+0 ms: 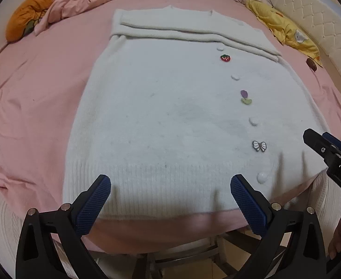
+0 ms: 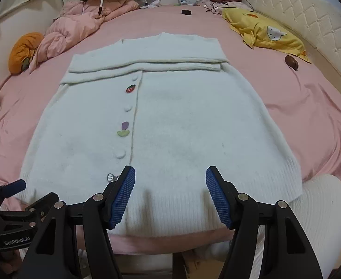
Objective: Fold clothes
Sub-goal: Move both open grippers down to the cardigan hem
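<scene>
A white knit cardigan (image 1: 161, 116) (image 2: 182, 121) lies flat on the pink bed, its sleeves folded across the chest near the collar. Round white buttons and small strawberry, tulip and bow patches run down its front. My left gripper (image 1: 170, 200) hangs open above the ribbed hem at the bed's near edge, with nothing between its blue pads. My right gripper (image 2: 170, 195) is also open over the hem, right of the button line, and holds nothing. Each gripper shows at the edge of the other's view: the right gripper (image 1: 328, 153) and the left gripper (image 2: 12, 200).
A crumpled pink quilt (image 2: 82, 25) and an orange cushion (image 2: 22, 51) lie at the far left. A yellow pillow (image 2: 265, 32) and a small brown object (image 2: 291, 62) sit on the right by the padded headboard (image 2: 305, 16). Clutter lines the bed's far edge.
</scene>
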The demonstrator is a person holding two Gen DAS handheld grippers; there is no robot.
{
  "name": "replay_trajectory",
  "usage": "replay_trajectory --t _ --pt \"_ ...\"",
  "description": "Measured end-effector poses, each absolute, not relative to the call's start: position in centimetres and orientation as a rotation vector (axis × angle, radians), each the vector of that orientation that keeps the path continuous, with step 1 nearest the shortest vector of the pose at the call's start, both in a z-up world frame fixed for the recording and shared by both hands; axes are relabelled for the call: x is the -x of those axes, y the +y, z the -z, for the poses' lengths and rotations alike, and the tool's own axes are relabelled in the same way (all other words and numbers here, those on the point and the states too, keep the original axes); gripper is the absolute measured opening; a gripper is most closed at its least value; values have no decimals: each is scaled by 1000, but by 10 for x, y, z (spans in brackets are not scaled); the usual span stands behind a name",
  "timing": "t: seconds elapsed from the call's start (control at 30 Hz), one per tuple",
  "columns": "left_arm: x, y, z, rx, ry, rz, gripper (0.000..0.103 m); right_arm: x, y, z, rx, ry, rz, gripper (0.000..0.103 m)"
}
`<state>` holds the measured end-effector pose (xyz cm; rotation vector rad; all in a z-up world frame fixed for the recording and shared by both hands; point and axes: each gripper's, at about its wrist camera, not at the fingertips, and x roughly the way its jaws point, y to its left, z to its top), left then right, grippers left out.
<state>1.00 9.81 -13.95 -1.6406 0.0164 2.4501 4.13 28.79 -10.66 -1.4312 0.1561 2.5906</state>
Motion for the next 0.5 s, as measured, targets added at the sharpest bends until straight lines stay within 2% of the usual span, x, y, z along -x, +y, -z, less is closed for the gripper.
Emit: replay_trajectory --t 0.3,0.5 --pt "1 80 143 1703 -62 -2458 103 -41 297 107 1462 188 -2587 64" --pt "29 22 140 1722 -237 -2306 103 -19 350 112 1639 275 -2504 64"
